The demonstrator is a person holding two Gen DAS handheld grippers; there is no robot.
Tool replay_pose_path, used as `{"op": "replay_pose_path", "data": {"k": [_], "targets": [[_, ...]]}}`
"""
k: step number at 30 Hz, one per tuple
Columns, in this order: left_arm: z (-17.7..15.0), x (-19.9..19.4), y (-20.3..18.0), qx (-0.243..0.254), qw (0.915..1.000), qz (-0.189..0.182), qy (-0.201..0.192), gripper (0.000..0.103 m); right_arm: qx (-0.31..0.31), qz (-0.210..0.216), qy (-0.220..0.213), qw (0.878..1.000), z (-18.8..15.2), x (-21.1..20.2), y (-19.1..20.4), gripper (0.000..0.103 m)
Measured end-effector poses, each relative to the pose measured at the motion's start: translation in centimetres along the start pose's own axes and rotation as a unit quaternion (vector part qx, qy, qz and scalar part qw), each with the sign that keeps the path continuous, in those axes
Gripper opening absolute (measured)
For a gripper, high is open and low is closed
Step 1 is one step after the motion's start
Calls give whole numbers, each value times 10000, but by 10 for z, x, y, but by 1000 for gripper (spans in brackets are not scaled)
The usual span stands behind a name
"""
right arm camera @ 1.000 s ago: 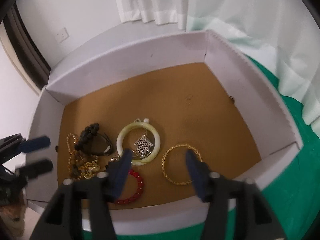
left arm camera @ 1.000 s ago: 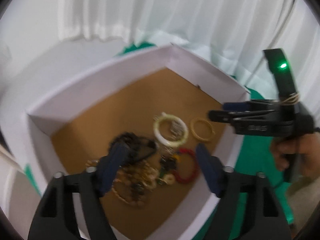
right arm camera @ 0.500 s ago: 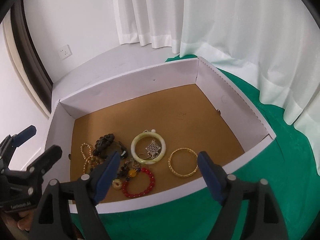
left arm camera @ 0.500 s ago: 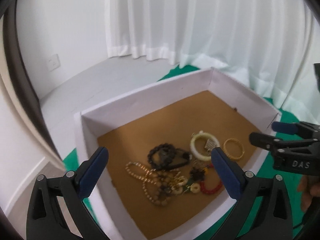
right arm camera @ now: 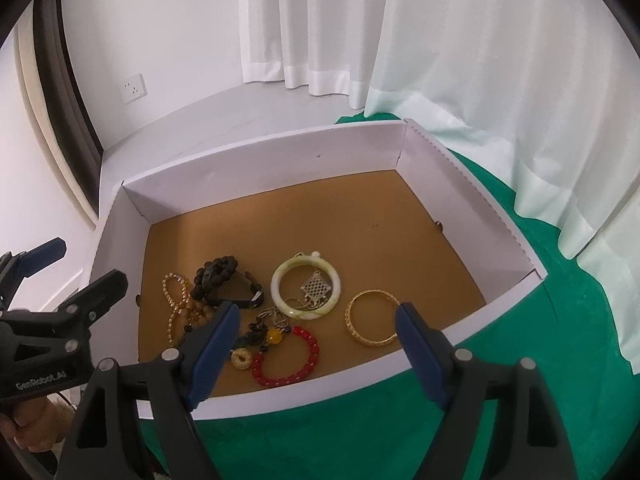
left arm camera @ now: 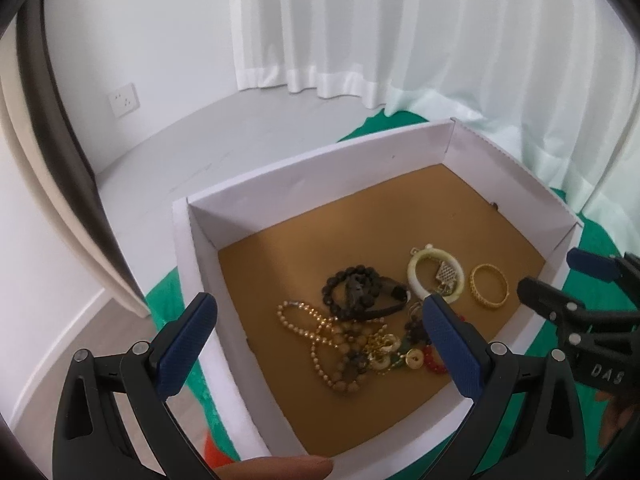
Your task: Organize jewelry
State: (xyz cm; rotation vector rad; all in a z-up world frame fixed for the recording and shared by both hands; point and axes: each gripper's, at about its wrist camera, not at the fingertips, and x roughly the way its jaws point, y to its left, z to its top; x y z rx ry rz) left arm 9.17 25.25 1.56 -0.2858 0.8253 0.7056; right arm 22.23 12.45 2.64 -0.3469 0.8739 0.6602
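We see the jewelry lying in the near half of a shallow white cardboard box [right arm camera: 260, 168] with a brown floor. A pale green jade bangle [right arm camera: 306, 290] rests flat near the middle, with a small silver lattice pendant [right arm camera: 317, 288] lying inside its ring. Just to its right, apart from it, lies a gold patterned bangle [right arm camera: 372, 317]. In front of the jade bangle sits a red bead bracelet [right arm camera: 286, 356], and at its left a small gold disc charm [right arm camera: 241, 359] and a yellow bead in a tangle of dark cords. Further left, a black bead bracelet [left arm camera: 352, 289] lies against a black band, and a string of gold and tan beads [left arm camera: 320, 336] loops beneath them in a heap.

Our right gripper [right arm camera: 316, 356] hovers over the box's near wall with its blue-padded jaws spread wide, holding nothing. Our left gripper [left arm camera: 320, 344] hangs above the box's left corner, jaws likewise wide apart and empty.

The box stands on a green cloth [right arm camera: 500, 420]. Beyond it we see a grey floor, white curtains [right arm camera: 460, 40] and a white wall socket [right arm camera: 134, 88].
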Motion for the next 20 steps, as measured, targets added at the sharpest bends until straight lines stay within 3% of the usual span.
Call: {"op": "replay_pose_path", "data": {"k": [13, 20], "targets": [[-1, 8, 5, -157, 9997, 3, 213, 102, -16, -70, 115, 9999, -6, 5, 6, 82], [-2, 8, 6, -194, 9997, 69, 123, 102, -38, -88, 58, 9999, -6, 3, 6, 82]]}}
